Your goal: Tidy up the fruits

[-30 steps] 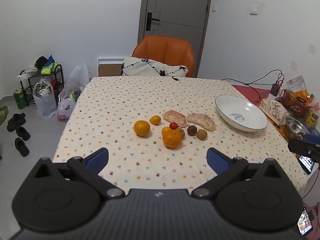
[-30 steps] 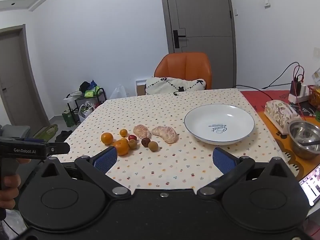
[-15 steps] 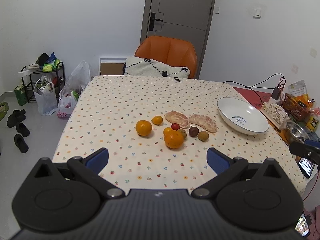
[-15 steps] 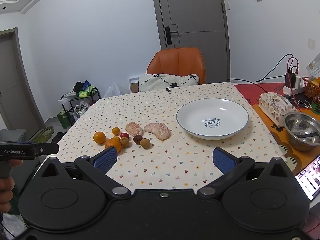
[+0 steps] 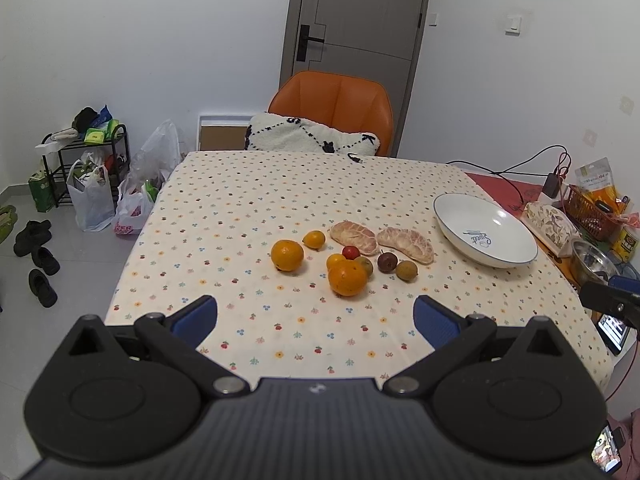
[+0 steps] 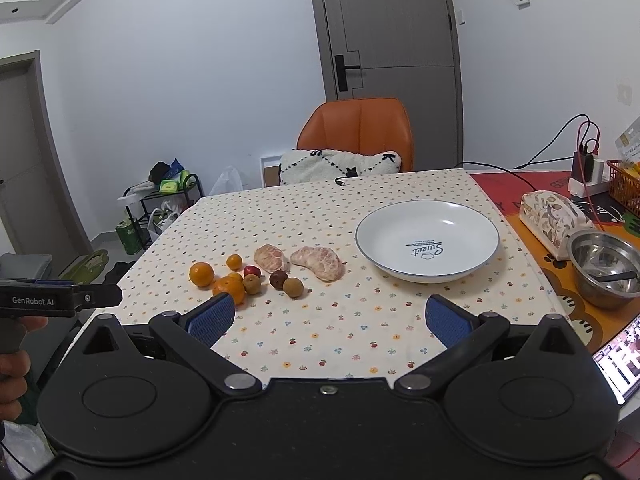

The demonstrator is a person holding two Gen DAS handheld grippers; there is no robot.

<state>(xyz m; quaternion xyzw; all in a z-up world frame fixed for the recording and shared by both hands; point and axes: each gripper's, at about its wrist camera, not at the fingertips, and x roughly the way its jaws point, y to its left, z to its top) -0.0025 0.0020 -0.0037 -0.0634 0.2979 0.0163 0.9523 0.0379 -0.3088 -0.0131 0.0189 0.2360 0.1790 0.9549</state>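
A white plate [image 6: 427,240] with a thin blue rim and a "Sweet" print sits near the table's [image 5: 248,196] right edge with nothing in it. Off that edge, a steel bowl [image 6: 604,268] holds a dark utensil. The fruits cluster mid-table, left of the plate: two oranges [image 5: 347,277], two smaller orange ones [image 5: 314,239], a red cherry-sized fruit [image 5: 351,252], three brownish round ones [image 5: 407,270] and two peeled pomelo segments [image 5: 405,243]. The left gripper [image 5: 315,316] and right gripper [image 6: 330,316] hover above the near edge, jaws spread wide, holding nothing.
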